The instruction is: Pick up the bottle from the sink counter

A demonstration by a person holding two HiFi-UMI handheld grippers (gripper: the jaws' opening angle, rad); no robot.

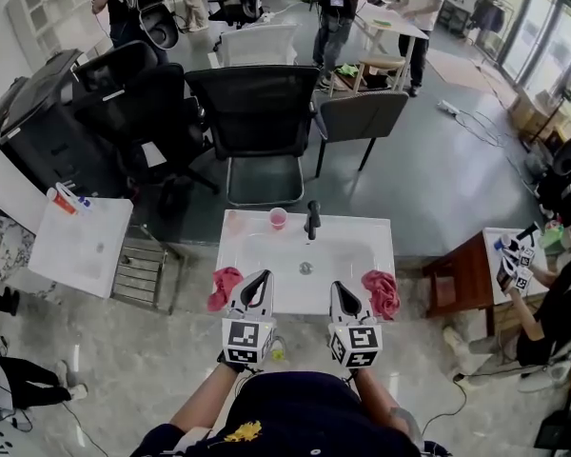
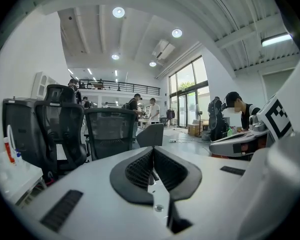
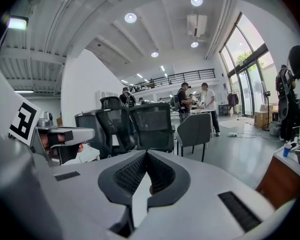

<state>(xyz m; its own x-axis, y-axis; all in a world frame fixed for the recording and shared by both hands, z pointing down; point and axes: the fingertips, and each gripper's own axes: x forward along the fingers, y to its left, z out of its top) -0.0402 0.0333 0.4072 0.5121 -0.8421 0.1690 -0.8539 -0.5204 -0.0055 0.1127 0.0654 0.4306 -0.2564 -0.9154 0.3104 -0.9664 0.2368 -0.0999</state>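
Note:
The white sink counter (image 1: 362, 236) lies just ahead of me in the head view, with a black faucet (image 1: 312, 220) and a pink cup (image 1: 278, 218) at its back edge. A pale item (image 1: 232, 223) stands at the back left corner, too small to name. Something small and bottle-like with a yellowish top (image 1: 278, 350) shows below the counter's front edge, beside the left gripper's marker cube. My left gripper (image 1: 260, 276) (image 2: 153, 149) hovers over the front left of the counter, shut and empty. My right gripper (image 1: 338, 287) (image 3: 146, 153) hovers over the front right, its jaws also shut on nothing.
Red cloths lie on the counter at the left (image 1: 225, 287) and right (image 1: 382, 293). Black office chairs (image 1: 257, 122) and a grey chair (image 1: 360, 117) stand behind the sink. A white side table (image 1: 81, 246) and a metal rack (image 1: 145, 272) are at left, a seated person (image 1: 552, 303) at right.

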